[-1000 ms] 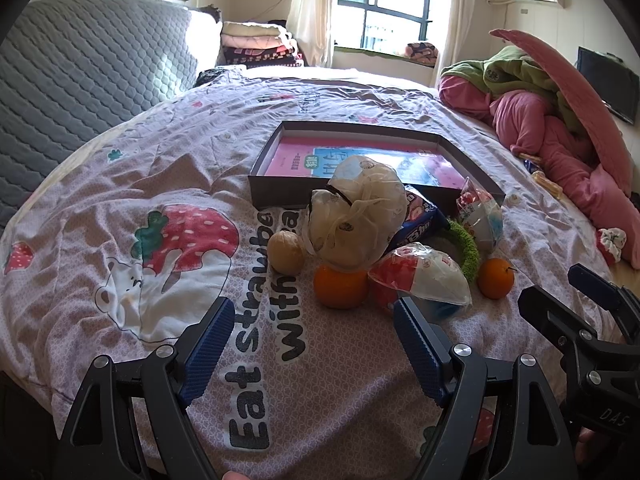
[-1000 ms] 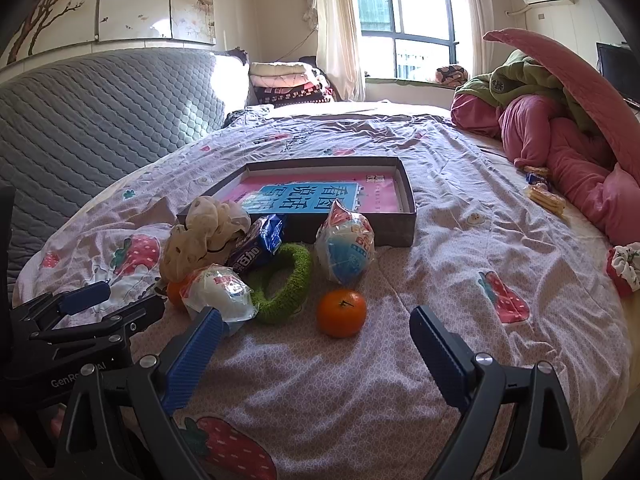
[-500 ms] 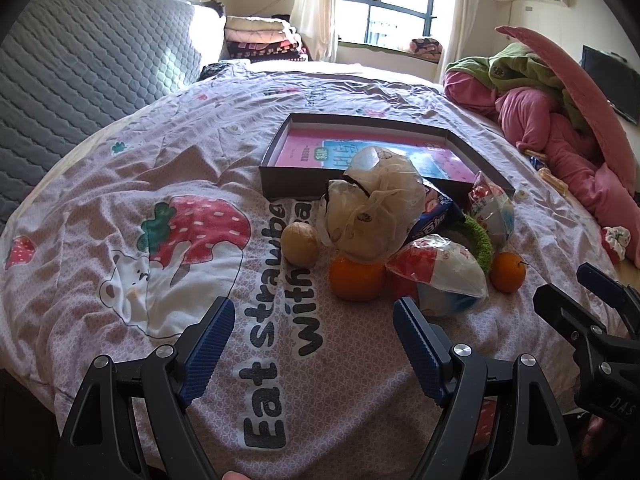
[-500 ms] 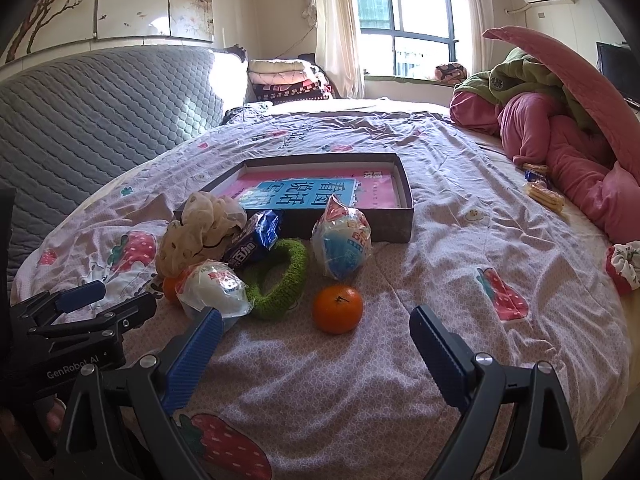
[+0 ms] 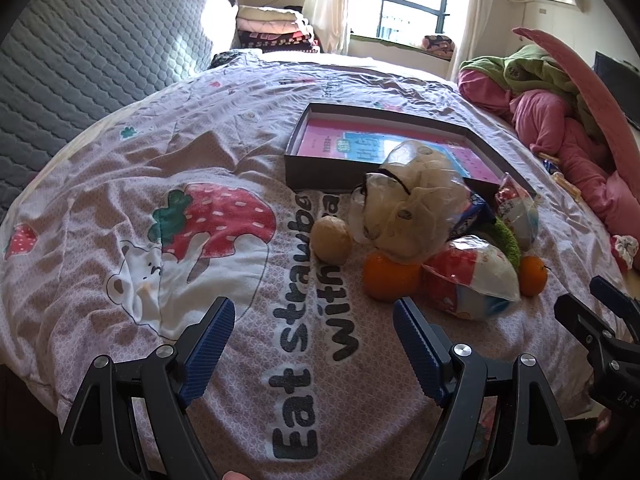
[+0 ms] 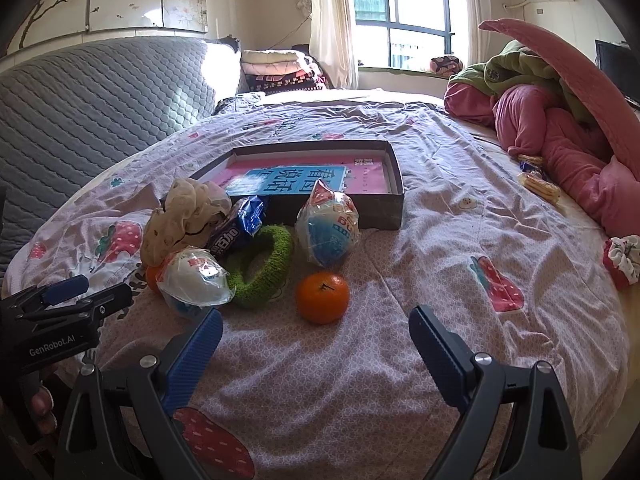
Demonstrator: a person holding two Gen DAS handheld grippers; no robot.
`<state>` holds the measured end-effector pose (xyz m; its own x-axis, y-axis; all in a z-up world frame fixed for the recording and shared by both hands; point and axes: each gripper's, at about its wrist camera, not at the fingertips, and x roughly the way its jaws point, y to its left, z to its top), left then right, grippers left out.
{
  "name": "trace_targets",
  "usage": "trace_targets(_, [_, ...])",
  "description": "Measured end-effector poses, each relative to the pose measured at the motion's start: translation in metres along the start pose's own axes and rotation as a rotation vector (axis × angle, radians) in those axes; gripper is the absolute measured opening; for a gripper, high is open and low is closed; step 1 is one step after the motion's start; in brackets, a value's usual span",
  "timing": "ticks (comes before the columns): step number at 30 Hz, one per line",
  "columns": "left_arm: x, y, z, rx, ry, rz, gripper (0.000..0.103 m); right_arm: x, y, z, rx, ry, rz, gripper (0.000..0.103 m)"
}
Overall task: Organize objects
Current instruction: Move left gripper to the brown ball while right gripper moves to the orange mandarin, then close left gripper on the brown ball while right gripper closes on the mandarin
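A shallow dark box [image 5: 472, 136] [image 6: 394, 168] lies on the bedspread with a pink and blue sheet inside. In front of it is a cluster: a beige mesh puff in plastic [image 5: 412, 208] [image 6: 184, 216], a pale round ball [image 5: 331, 239], two oranges [image 5: 390, 276] [image 6: 322, 297], two wrapped snack balls [image 5: 474, 280] [image 6: 327, 228], a blue snack packet [image 6: 240, 228] and a green knit ring [image 6: 264, 268]. My left gripper [image 5: 314, 324] is open and empty, short of the cluster. My right gripper [image 6: 316, 334] is open and empty, just short of the orange.
A grey quilted headboard [image 5: 88, 68] runs along the left. A pink and green quilt heap [image 6: 560, 108] lies at the right. Small snacks [image 6: 536, 184] and a red scrunchie [image 6: 624, 256] lie near the right edge. Folded blankets [image 6: 276, 68] sit by the window.
Both grippers have drawn back a little and my left view has shifted left, so the cluster sits further right and higher in it. Nothing was taken hold of.
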<state>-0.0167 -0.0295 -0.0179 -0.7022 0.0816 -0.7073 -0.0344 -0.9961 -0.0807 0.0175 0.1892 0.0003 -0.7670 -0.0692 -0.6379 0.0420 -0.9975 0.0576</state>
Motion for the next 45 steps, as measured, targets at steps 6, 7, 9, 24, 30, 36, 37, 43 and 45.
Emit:
trace_targets(6, [0.011,0.006,0.006,-0.009,0.014,0.015,0.082,0.010,0.001,-0.001,-0.007,0.027,-0.009,0.092])
trace_targets(7, [0.013,0.007,0.007,-0.013,0.013,0.020,0.082,0.011,0.002,0.000,-0.011,0.030,-0.014,0.092])
trace_targets(9, [0.017,0.009,0.009,-0.021,0.020,0.023,0.082,0.013,0.002,0.000,-0.013,0.032,-0.019,0.091])
trace_targets(24, [0.045,0.019,0.031,-0.083,0.055,-0.015,0.082,0.033,-0.007,0.005,0.020,0.081,-0.045,0.081])
trace_targets(30, [0.054,0.016,0.035,-0.076,0.069,-0.012,0.082,0.042,-0.006,0.006,0.029,0.099,-0.047,0.078])
trace_targets(36, [0.060,0.010,0.040,-0.075,0.066,-0.034,0.067,0.053,-0.001,0.008,0.027,0.125,-0.048,0.071])
trace_targets(37, [0.060,0.010,0.040,-0.074,0.068,-0.038,0.064,0.054,-0.001,0.008,0.024,0.130,-0.050,0.069])
trace_targets(43, [0.064,0.004,0.042,-0.067,0.075,-0.067,0.044,0.063,0.004,0.008,0.003,0.145,-0.064,0.053])
trace_targets(45, [0.064,0.001,0.042,-0.064,0.076,-0.078,0.038,0.065,0.004,0.008,0.002,0.146,-0.064,0.048])
